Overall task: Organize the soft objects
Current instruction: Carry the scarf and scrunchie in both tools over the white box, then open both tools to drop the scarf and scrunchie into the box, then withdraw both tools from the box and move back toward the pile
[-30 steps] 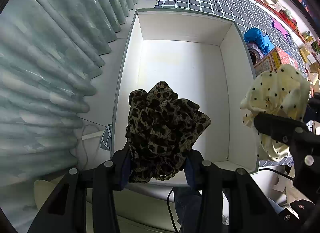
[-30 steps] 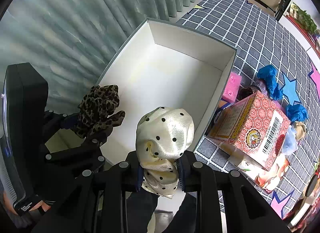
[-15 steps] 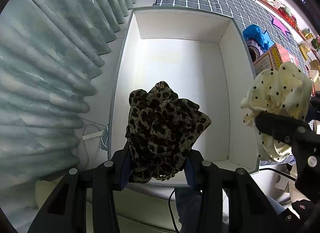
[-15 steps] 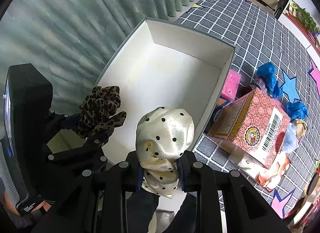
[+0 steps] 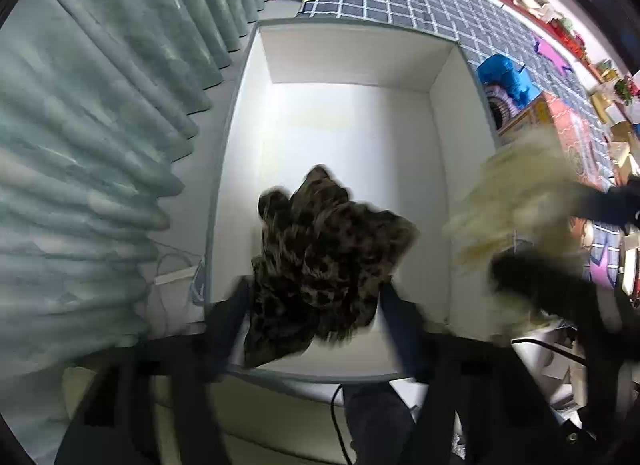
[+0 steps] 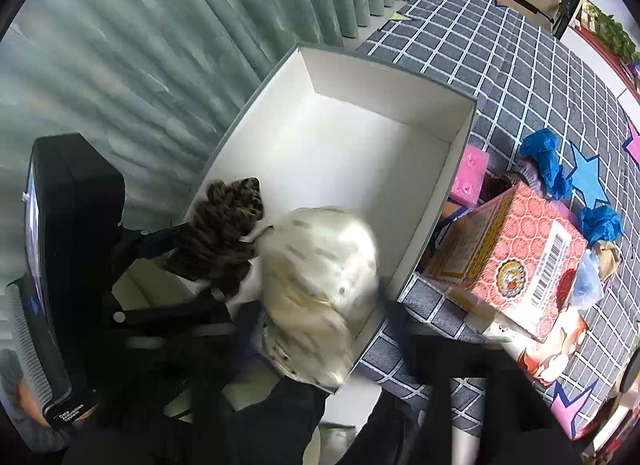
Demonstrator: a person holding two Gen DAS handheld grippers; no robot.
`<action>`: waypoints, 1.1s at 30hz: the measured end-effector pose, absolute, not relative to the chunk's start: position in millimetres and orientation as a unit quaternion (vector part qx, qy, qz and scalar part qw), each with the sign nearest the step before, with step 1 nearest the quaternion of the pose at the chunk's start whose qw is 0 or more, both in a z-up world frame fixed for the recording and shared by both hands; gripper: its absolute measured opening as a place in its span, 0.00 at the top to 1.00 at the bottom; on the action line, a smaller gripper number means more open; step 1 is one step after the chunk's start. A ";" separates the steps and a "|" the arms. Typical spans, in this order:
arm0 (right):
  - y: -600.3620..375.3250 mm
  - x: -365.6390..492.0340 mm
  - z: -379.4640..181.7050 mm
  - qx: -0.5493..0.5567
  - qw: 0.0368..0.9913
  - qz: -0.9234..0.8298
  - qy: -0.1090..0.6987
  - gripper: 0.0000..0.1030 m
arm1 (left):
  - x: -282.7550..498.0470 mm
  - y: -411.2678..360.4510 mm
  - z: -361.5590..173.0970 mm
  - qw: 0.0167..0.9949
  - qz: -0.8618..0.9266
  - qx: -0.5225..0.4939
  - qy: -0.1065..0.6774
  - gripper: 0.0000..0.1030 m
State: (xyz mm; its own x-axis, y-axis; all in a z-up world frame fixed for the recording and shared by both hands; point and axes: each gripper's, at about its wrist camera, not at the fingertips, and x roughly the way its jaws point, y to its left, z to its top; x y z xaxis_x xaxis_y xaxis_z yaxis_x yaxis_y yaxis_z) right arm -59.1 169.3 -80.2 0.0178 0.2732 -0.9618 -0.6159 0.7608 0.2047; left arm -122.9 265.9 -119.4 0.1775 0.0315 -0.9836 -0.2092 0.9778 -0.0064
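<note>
Left tool (image 5: 316,301) has spread its fingers since half a second ago, and the leopard-print scrunchie (image 5: 324,261) blurs loose above the near end of the white storage box (image 5: 352,53). Right tool (image 6: 320,317) has likewise parted, its cream polka-dot scrunchie (image 6: 320,265) smeared over the box's near right corner; both drops look underway.

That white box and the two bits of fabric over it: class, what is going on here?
A person holds a gripper in each hand over the white box. At the left gripper sits a leopard-print cloth; at the right gripper sits a cream polka-dot cloth. The picture is too blurred to show whether either grip is shut. The box floor shows bare white.
</note>
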 end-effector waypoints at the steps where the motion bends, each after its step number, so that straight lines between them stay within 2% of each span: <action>1: 166.8 -58.8 -74.4 -0.137 0.710 0.313 0.616 0.10 | -122.6 267.4 -117.2 0.768 0.077 -0.079 0.631 0.04; 2: 164.5 -58.5 -69.0 -0.135 0.716 0.314 0.609 0.10 | -121.9 268.3 -114.0 0.774 0.074 -0.086 0.623 0.00; 6: 144.9 -55.2 -42.2 -0.108 0.748 0.303 0.581 0.09 | -117.1 270.8 -98.8 0.791 0.061 -0.107 0.599 0.00; 8: 128.5 -54.3 -31.7 -0.087 0.764 0.288 0.571 0.00 | -112.6 271.6 -89.3 0.799 0.045 -0.130 0.585 0.00; 13: 86.1 -53.8 -19.6 -0.019 0.790 0.245 0.562 0.00 | -96.7 263.5 -76.9 0.808 0.010 -0.133 0.574 0.00; 21: 37.1 -49.8 -16.3 0.008 0.803 0.209 0.559 0.00 | -78.8 242.4 -44.1 0.818 -0.006 -0.136 0.558 0.00; 25: 5.3 -55.0 -9.9 0.007 0.808 0.209 0.550 0.00 | -70.9 215.4 -28.1 0.827 -0.009 -0.127 0.548 0.00; 33: -78.4 -53.5 -12.6 0.019 0.801 0.209 0.560 0.00 | -60.3 113.8 -4.7 0.835 -0.012 -0.085 0.543 0.00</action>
State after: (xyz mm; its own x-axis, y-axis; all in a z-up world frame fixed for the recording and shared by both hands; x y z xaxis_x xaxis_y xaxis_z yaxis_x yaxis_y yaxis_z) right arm -53.5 -78.4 -12.6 0.2849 0.3553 -0.8903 -0.3136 0.9122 0.2637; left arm -60.3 113.8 -4.7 0.4102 -0.1119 -0.9051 -0.0731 0.9852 -0.1549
